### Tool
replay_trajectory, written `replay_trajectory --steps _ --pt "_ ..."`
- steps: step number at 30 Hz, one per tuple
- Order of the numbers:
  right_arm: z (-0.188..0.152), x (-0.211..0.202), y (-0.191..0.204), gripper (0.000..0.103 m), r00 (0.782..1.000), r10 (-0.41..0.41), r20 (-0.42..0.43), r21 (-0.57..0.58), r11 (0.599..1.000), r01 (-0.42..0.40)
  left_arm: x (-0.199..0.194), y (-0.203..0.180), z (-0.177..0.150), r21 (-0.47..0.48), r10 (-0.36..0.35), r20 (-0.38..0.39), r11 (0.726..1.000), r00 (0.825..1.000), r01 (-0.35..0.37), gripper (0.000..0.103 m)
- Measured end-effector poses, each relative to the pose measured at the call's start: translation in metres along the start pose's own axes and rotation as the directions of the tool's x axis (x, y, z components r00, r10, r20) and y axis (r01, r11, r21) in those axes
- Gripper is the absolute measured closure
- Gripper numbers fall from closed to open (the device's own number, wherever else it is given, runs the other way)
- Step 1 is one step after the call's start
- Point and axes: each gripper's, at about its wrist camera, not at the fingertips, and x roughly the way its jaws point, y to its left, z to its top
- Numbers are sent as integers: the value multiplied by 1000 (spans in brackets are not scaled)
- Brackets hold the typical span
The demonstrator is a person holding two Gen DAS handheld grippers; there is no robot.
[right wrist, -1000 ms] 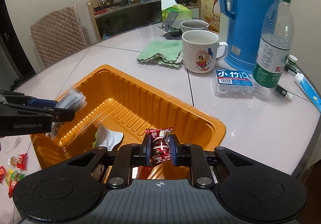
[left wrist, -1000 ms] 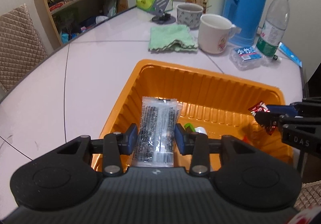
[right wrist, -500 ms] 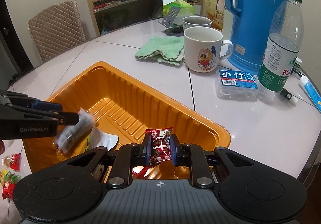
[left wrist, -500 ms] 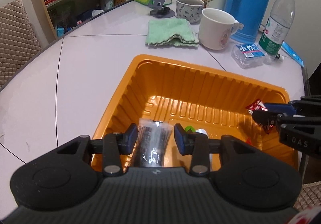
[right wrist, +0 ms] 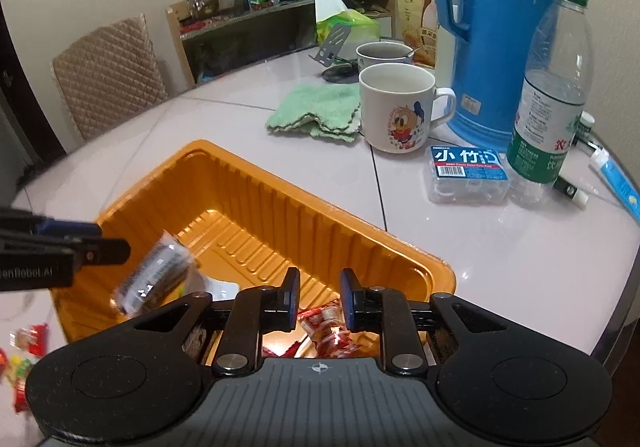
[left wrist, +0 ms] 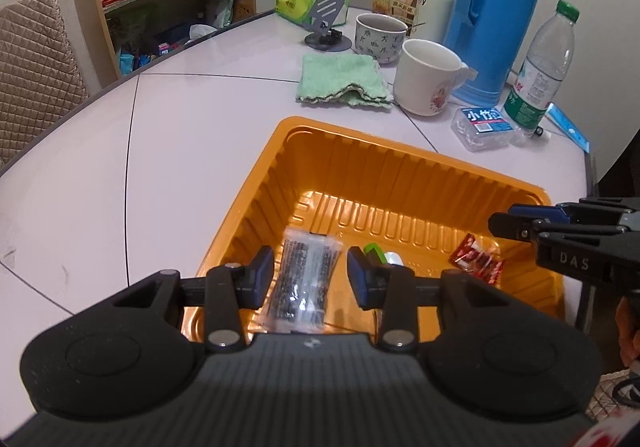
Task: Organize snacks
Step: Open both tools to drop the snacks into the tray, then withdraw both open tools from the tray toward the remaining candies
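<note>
We see the clear packet of dark snack (left wrist: 305,279) lying loose between the spread fingers of the left gripper (left wrist: 311,273), over the near left part of the orange tray (left wrist: 400,167); neither blue pad touches it. From the right wrist view the same packet (right wrist: 154,277) looks blurred and tilted just below the left gripper's tip (right wrist: 108,249), so we cannot tell whether it already rests on the tray floor. The red-wrapped candy (left wrist: 476,259) lies on the tray floor at the right, just below the right gripper (left wrist: 516,227). In the right wrist view that candy (right wrist: 330,327) sits beneath the parted jaws of the right gripper (right wrist: 320,297), free of both pads.

Only the left wrist view shows a green-and-white wrapper (left wrist: 378,254) on the tray floor beside the packet. Only the right wrist view shows loose candies (right wrist: 24,343) on the table (right wrist: 500,267) to the left, outside the tray, and the cartoon print on the white mug (right wrist: 398,111).

Half a second ago the left jaws were already apart with the packet slipping down between them, while the right jaws were clamped on the red candy; now both grippers are open and the candy has dropped into the tray.

Farther off stand a green cloth (left wrist: 342,81), a blue jug (left wrist: 496,15) and a water bottle (left wrist: 540,79).
</note>
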Motion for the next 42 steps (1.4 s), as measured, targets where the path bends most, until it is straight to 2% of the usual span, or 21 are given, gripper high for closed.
replay_trajectory --steps 2,4,11,25,34,42 --pt "-3 -7 0 58 1000 4 3 11 1000 -4 -8 1 -5 -12 -5 3 1000 1000 5 66" --pt "-8 -15 1 47 1000 9 12 14 1000 -9 -16 3 -10 -30 -10 5 1000 1000 10 66" --pt "-25 -48 5 37 998 46 32 39 998 -47 -50 7 -33 -82 -19 26 996 999 21 66" --pt "-59 -106 29 32 994 106 32 35 994 -107 -118 8 -98 -159 21 19 987 1000 -18 64" --pt "-85 -124 55 32 986 165 -29 -12 986 -166 -152 13 -136 -221 62 16 974 998 -57 63" --pt "-105 -123 77 32 970 224 -97 -50 972 -230 -172 23 -170 -273 112 -9 956 994 -110 61"
